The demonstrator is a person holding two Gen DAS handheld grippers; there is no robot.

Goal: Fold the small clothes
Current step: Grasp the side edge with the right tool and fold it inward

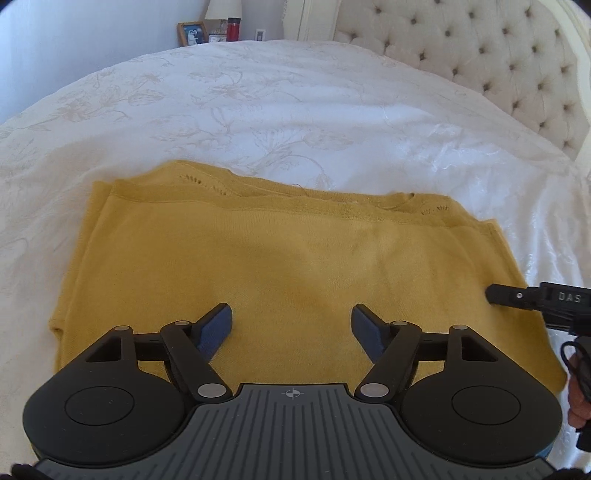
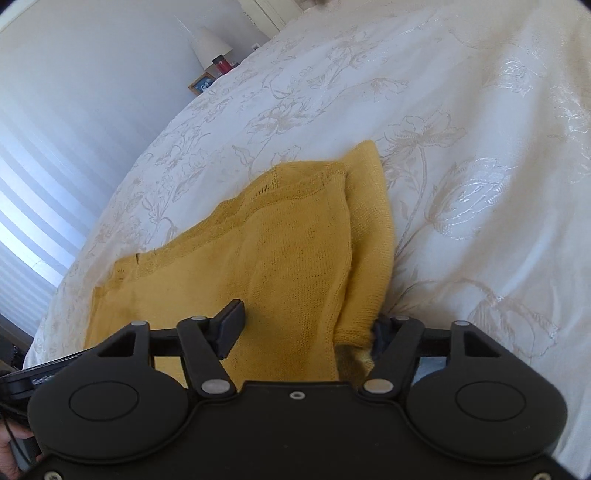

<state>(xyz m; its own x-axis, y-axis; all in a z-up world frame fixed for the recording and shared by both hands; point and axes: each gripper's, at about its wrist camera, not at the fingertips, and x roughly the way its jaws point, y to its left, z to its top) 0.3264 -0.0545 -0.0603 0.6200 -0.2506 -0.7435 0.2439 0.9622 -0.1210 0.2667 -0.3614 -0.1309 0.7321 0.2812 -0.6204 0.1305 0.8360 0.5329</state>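
Note:
A mustard-yellow knit garment (image 1: 280, 258) lies folded flat on the white bedspread (image 1: 295, 110). My left gripper (image 1: 291, 328) is open and empty, hovering over the garment's near middle. My right gripper (image 2: 306, 328) is open at the garment's right end; it also shows in the left wrist view (image 1: 495, 293). In the right wrist view the garment (image 2: 295, 251) fills the gap between the jaws, and its right edge drapes over the right finger, hiding it. The left finger (image 2: 231, 328) rests above the cloth.
The bedspread (image 2: 443, 147) has a pale floral pattern. A tufted headboard (image 1: 498, 55) stands at the right. Beyond the bed's far edge are a lamp (image 1: 221, 9), a red bottle (image 1: 233, 29) and a framed photo (image 1: 192, 33).

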